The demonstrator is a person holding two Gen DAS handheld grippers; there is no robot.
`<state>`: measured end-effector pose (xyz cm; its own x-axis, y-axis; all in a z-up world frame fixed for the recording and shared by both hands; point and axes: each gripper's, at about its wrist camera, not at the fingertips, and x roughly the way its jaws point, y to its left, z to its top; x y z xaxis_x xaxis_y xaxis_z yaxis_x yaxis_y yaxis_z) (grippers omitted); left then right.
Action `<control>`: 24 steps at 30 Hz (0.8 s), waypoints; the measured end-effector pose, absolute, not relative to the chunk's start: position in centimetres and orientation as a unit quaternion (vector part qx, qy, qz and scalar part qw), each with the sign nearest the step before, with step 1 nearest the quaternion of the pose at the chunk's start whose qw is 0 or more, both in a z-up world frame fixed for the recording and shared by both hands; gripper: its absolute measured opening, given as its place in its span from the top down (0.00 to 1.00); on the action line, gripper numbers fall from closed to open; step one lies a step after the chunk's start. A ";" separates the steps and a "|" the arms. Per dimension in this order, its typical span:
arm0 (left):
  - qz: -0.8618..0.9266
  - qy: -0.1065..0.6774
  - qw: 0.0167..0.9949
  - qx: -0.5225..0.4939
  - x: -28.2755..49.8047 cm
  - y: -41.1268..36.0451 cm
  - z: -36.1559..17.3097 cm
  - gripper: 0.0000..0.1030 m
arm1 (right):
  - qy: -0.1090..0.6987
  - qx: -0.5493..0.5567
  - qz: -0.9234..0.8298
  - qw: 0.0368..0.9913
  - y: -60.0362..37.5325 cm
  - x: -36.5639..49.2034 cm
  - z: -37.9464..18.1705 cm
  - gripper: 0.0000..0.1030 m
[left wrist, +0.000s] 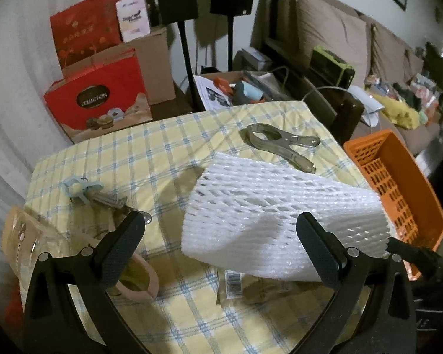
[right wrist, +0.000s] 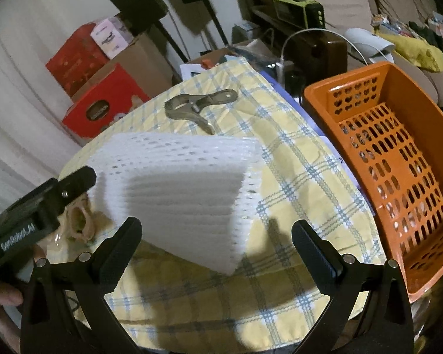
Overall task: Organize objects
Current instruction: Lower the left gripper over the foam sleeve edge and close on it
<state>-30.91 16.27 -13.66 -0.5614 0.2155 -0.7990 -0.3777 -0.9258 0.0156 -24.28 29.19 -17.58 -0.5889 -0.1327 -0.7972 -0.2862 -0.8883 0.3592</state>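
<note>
While the orange basket (right wrist: 392, 159) sits empty at 3 o'clock | foam netting (right wrist: 180, 188), clamp (right wrist: 198, 106), keys (left wrist: 88, 194) wait on desk (right wrist: 295, 177) | both jaws apart

Dim indoor light, warm cast, noisy. Source probably overhead toward 6 o'clock. White foam net (left wrist: 280, 215) is the brightest thing, near blown out in the right wrist view (right wrist: 177, 188), with motion blur there. Soft shadows on the checked tablecloth (left wrist: 162, 153) fall toward 12 o'clock. Heavy fisheye bending and black vignette at corners. Sofa clutter at 2 o'clock smeared, unreadable.
</note>
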 end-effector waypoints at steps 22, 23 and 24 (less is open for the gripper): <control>0.852 0.054 0.196 -0.482 -31.8 17.1 -15.4 0.27 | 0.244 -0.444 0.862 0.024 30.0 -24.6 -19.3 0.40; 0.851 0.054 0.197 -0.484 -31.8 17.1 -15.5 0.34 | 0.241 -0.444 0.863 0.020 29.8 -24.7 -19.3 0.44; 0.847 0.060 0.200 -0.488 -31.8 17.2 -15.6 0.40 | 0.239 -0.445 0.863 0.019 29.7 -24.7 -19.4 0.50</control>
<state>-31.82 17.15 -15.62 -0.4436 0.2808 -0.8511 -0.3984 -0.9125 -0.0934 -24.72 29.75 -19.37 -0.6036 -0.1795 -0.7768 -0.2459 -0.8849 0.3956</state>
